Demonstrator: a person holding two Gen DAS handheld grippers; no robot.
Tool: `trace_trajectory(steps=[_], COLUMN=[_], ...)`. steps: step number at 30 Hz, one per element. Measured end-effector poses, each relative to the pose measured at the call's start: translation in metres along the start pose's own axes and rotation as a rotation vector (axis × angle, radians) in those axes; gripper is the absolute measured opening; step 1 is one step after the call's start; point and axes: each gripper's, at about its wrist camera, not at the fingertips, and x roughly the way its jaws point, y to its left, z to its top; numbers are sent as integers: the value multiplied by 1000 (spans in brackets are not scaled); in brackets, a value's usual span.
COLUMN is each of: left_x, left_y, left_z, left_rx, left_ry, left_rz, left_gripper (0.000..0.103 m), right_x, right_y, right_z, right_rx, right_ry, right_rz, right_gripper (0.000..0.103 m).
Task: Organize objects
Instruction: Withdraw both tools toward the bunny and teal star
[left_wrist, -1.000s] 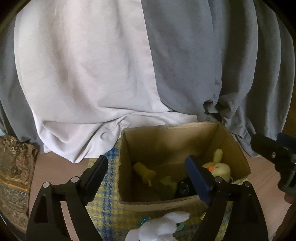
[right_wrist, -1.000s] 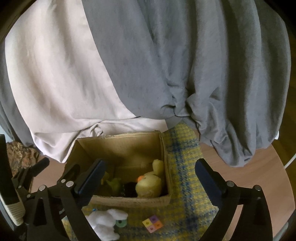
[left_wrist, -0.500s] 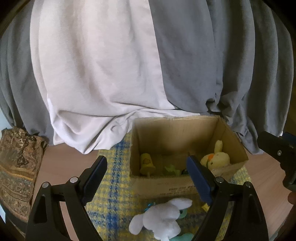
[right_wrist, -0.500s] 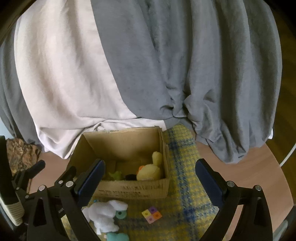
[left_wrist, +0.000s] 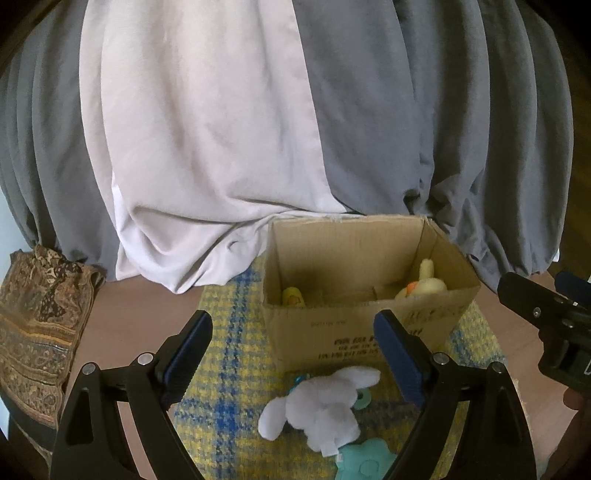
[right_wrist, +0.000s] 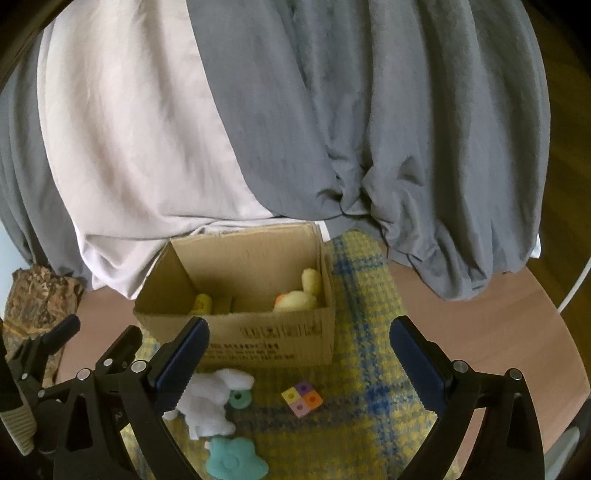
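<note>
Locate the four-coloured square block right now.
In the right wrist view, the four-coloured block lies on the plaid mat, just before the cardboard box, right of the white plush.

wooden table (right_wrist: 480, 321); on it: plaid mat (right_wrist: 369, 295); patterned cloth (left_wrist: 40, 325)

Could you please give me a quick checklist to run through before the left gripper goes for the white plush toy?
1. Left gripper open and empty: ok.
2. White plush toy free on the plaid mat, nothing on top: ok.
3. Cardboard box open-topped with room left: ok.
4. Right gripper open, empty, not over the plush: ok.
5. Teal ring tucked against the plush, might get caught: cannot tell.
</note>
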Motion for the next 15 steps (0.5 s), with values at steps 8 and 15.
trace_trajectory(steps=[8, 15], left_x=[-3, 1], left_y=[-5, -11], left_z=[-24, -50], left_rx=[11, 27], left_ry=[16, 40], left_rz=[-9, -9], left_gripper=[93, 94], right_x=[-3, -2], right_y=[-7, -16], right_z=[-25, -46], right_rx=[7, 24], right_ry=[27, 43], right_rz=[-2, -15], right_gripper=[99, 99])
